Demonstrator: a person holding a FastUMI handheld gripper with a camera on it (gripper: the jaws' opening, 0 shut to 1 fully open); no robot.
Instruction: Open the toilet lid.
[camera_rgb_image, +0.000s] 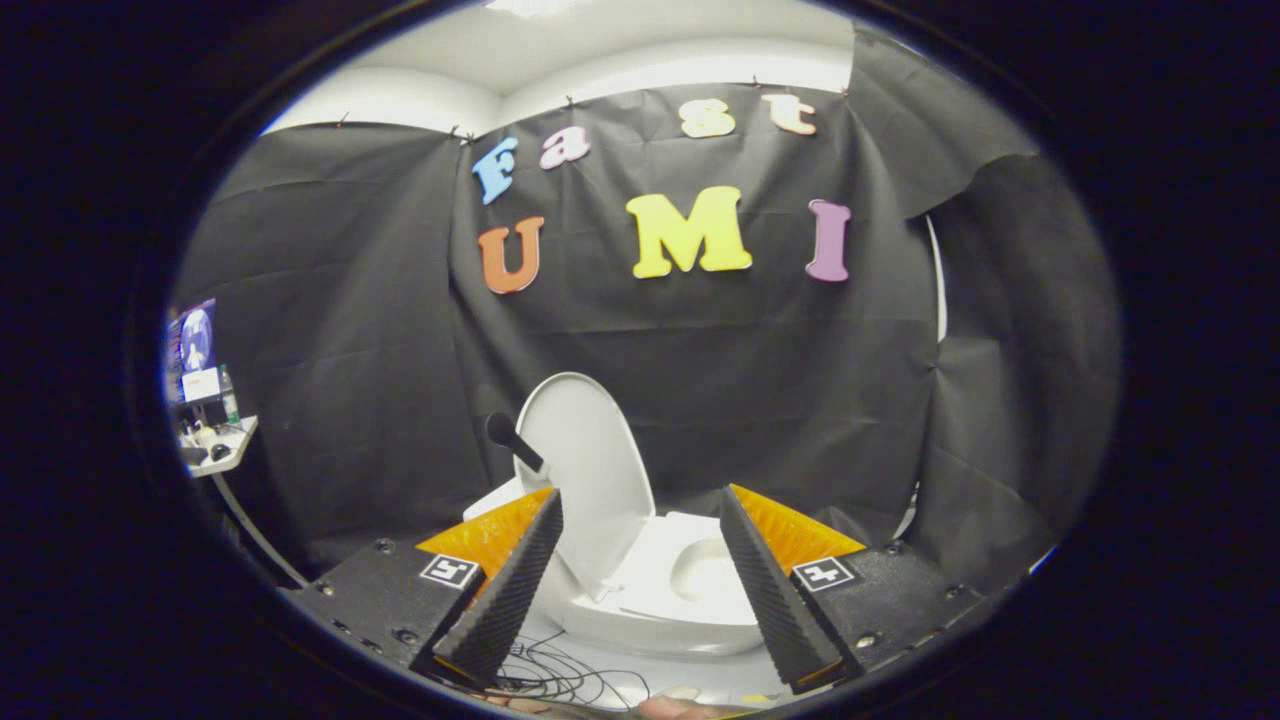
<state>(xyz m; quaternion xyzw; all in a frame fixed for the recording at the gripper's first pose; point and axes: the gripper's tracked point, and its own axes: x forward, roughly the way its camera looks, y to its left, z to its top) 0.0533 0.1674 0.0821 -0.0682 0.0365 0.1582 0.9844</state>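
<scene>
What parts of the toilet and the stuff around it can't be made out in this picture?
- Toilet base and near rim: gripper view, hidden behind the open gripper's two fingers.
- Black handle by the raised lid: its lower end is hidden behind the lid.
- Shelf items: too small and warped.
- Cables on the floor: cut off by the edge.
</scene>
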